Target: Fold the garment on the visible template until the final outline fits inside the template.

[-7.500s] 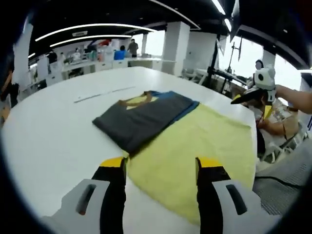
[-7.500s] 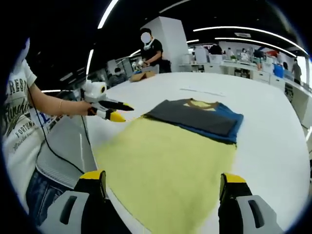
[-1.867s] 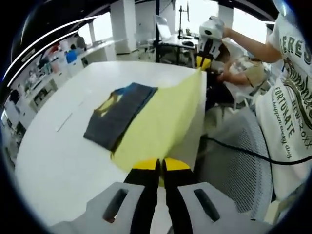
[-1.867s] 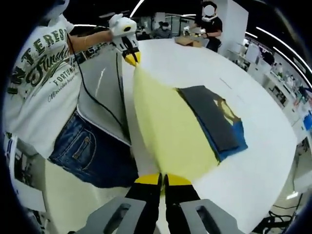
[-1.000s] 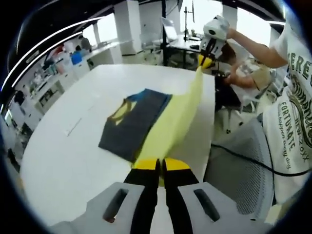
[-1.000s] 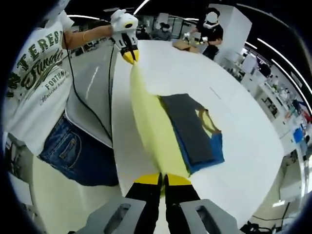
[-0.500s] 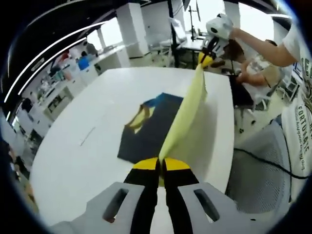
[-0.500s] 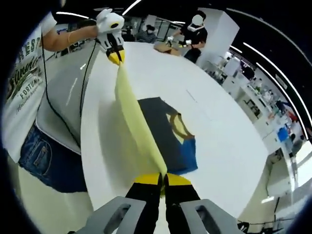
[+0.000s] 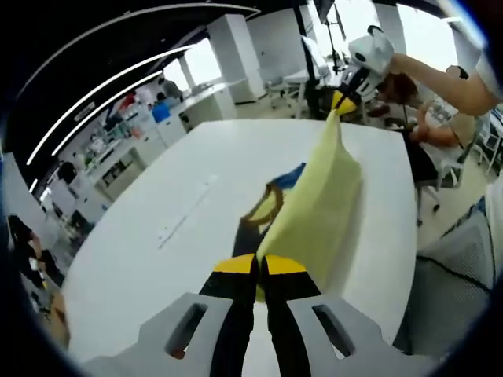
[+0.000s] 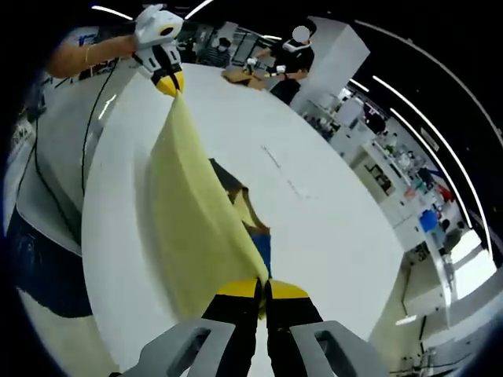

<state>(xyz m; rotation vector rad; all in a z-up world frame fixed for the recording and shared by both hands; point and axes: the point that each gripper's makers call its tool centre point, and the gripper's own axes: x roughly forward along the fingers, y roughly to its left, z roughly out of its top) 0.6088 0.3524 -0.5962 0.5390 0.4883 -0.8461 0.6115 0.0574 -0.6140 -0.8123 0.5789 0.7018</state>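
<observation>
The garment's yellow lower half hangs lifted as a taut sheet above the white table. My left gripper is shut on one hem corner, and my right gripper pinches the other corner at the upper right. In the right gripper view my right gripper is shut on the yellow cloth, and my left gripper holds the far corner. The grey and blue folded top peeks out under the sheet, as does its blue edge; the rest is hidden.
A thin pale strip lies on the table beyond the garment. A mesh chair stands at the table's near edge. A person in black works at the table's far side. Desks line the room behind.
Both grippers were open above the flat yellow hem; they have shut on its corners, lifted it and swung it up over the grey folded top. Both cameras rose and turned.
</observation>
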